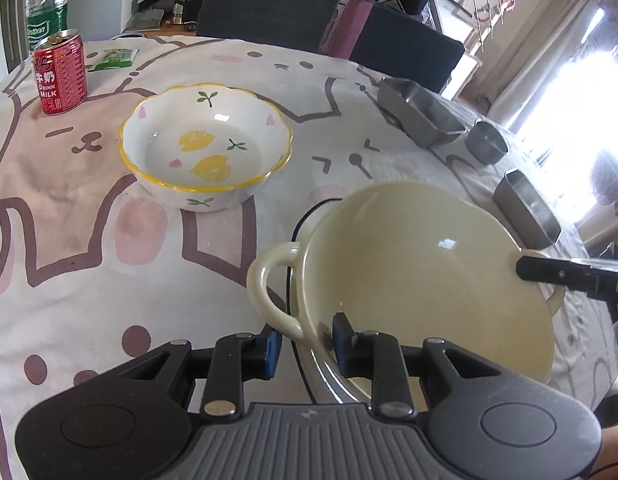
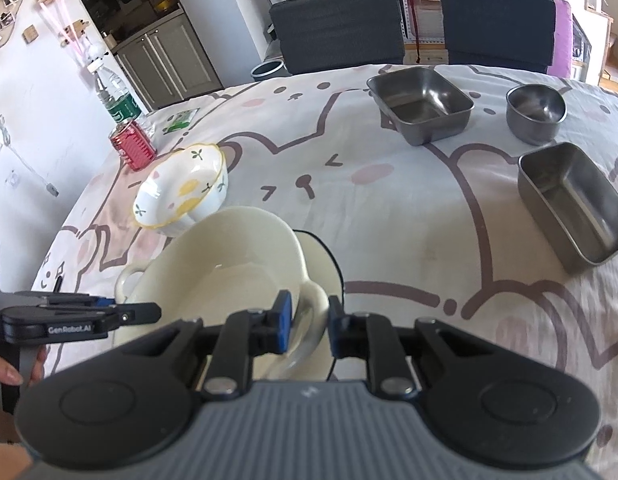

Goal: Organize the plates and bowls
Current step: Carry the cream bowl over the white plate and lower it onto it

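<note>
Daylight is pouring in from your right, and the window [image 1: 565, 92] is blown out to pure white. There's a small glare spot inside the cream bowl [image 1: 447, 244]. Fisheye bending curves the tablecloth [image 2: 389, 216] edges; corners go dark.

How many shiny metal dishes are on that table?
3, all on the right side: a rectangular tin farthest back, a small round cup beside it, and another rectangular tin nearer. None looks hidden.
</note>
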The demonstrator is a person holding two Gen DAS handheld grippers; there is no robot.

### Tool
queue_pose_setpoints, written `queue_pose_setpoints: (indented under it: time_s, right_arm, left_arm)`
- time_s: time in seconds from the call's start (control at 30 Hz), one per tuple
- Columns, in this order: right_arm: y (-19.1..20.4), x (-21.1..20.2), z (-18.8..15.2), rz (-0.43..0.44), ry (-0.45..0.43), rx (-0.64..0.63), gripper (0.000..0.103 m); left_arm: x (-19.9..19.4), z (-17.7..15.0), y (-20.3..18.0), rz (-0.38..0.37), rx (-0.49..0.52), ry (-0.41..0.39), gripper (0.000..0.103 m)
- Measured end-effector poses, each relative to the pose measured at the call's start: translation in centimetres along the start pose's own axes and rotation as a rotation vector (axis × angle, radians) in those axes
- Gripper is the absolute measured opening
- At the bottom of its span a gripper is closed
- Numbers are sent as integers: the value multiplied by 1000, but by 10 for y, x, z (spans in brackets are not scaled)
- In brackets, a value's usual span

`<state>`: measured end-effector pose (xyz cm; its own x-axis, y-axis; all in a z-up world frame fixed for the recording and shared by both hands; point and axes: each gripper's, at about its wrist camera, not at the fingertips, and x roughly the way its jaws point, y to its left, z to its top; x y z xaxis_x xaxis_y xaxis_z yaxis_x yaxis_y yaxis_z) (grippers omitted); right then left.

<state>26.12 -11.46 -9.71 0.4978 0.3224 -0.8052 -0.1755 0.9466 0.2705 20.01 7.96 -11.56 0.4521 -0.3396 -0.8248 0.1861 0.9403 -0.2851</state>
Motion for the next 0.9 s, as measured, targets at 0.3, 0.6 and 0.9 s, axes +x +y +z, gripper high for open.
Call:
queue_pose_setpoints:
  time_s: [0.3,0.6,0.9]
  right_arm:
    - [3,3,2,1,3,-25,20]
    - [2,8,0,-5,28,-17,21]
    - [1,13,-2,-28,47,-19,23]
  left_arm:
    - [3,-2,-8,20,64,10,26]
    - [4,1,-1,-3,25,15,25]
    - [7,18,14,26,-69,-61,30]
